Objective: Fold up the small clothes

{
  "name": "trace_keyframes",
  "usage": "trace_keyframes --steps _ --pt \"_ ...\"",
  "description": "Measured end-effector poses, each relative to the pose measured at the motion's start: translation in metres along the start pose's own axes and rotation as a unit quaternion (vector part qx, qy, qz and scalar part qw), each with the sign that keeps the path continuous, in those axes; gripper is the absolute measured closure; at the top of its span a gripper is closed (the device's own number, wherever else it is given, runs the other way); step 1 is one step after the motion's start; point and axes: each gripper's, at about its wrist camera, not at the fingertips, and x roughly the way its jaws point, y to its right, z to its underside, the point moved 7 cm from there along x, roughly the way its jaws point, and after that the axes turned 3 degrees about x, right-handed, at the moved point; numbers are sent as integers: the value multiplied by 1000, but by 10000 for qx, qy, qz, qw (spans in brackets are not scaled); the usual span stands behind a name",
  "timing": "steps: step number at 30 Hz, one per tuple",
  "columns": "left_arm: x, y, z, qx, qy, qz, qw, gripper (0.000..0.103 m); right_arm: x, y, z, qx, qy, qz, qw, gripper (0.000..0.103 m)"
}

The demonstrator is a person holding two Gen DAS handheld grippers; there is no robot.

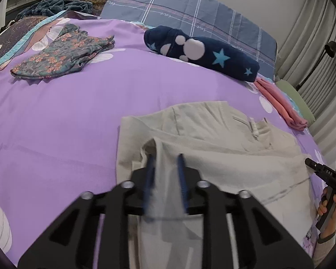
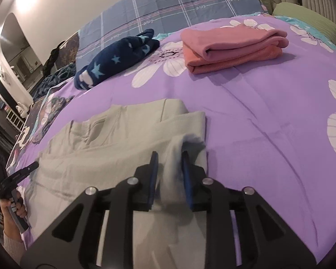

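A pale beige garment [image 1: 212,139] lies partly folded on the purple flowered bedspread [image 1: 67,112]; it also shows in the right wrist view [image 2: 114,143]. My left gripper [image 1: 165,159] is shut on a raised fold at the garment's left near edge. My right gripper [image 2: 169,154] is shut on a raised fold at the garment's right near edge. Each gripper shows at the edge of the other's view, the right one [image 1: 324,174] and the left one [image 2: 18,174].
A folded floral garment [image 1: 62,53] lies far left. A rolled navy star-print piece [image 1: 201,51] lies near the plaid pillow [image 1: 190,6]. A folded pink stack [image 2: 230,47] lies at far right, beside a green pillow [image 2: 309,20].
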Motion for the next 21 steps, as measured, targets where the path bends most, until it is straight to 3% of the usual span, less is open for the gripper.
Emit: trace_keyframes --steps 4,5,6,7,8,10,15,17,19,20,21 --pt "-12 10 14 135 -161 81 9997 74 -11 -4 8 -80 -115 -15 9999 81" --pt "-14 12 19 146 -242 118 9995 74 -12 -4 9 -80 -145 -18 9999 86" --pt "-15 12 22 159 -283 132 9994 77 -13 -5 11 -92 -189 -61 9998 92" --pt "-17 12 25 177 -312 123 9993 92 -14 -6 12 -113 -209 -79 9997 92" --pt "-16 12 27 190 -349 132 9991 99 -15 -8 13 -142 -205 -77 9997 93" --pt "-18 12 26 118 -343 316 9988 102 -17 -12 9 -195 -117 -127 9997 94" --pt "-24 18 -12 -124 27 649 9978 102 -20 -22 -33 104 145 -501 9986 95" --pt "-24 20 -40 -173 317 557 9978 102 -12 -23 -62 173 314 -456 9983 95" --pt "-13 15 -64 -297 412 350 9981 101 10 -20 -80 279 183 -386 9987 94" --pt "-3 9 -72 -426 358 251 9981 99 21 -18 -84 348 54 -387 9986 87" --pt "10 2 -76 -578 209 122 9980 89 39 -12 -85 462 -175 -243 9985 71"
